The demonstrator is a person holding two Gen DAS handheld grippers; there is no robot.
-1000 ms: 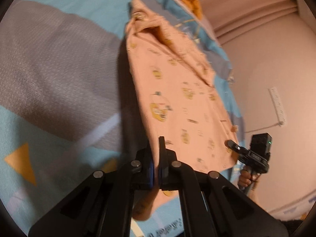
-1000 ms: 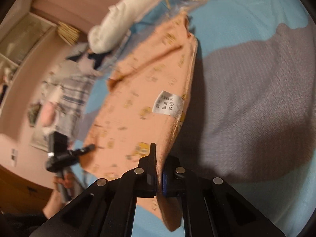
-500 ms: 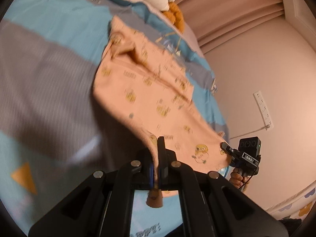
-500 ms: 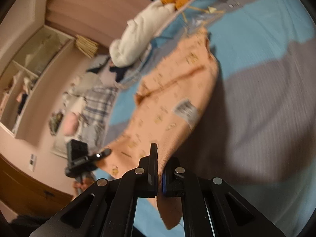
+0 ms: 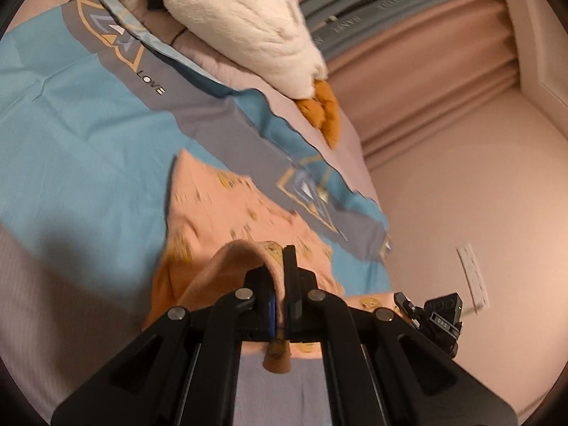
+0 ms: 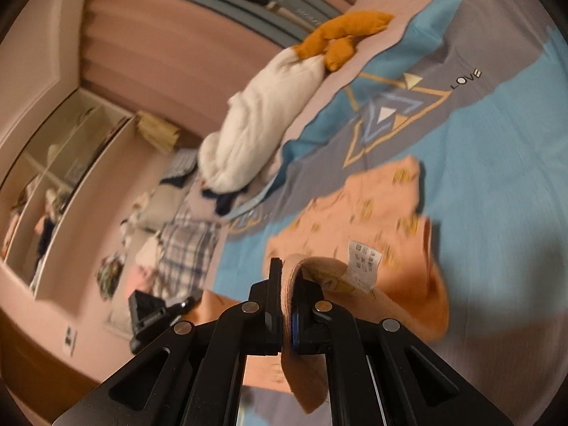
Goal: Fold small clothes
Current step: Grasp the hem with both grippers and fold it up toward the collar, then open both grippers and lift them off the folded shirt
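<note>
The left gripper (image 5: 279,301) and right gripper (image 6: 284,314) were each clamped on a near hem corner of the peach cotton garment with small yellow prints (image 5: 227,213), whose far half lay flat on the blue-and-grey patterned bedsheet (image 5: 88,135). The held edge had curled forward over that flat part, so the first lengthwise fold appeared well under way. A second earlier the garment hung stretched full-length between both tools; by this moment it had doubled over, its white care label (image 6: 364,257) uppermost.

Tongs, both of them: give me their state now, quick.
Left tongs: closed on the peach garment.
Right tongs: closed on the same garment's other edge.
</note>
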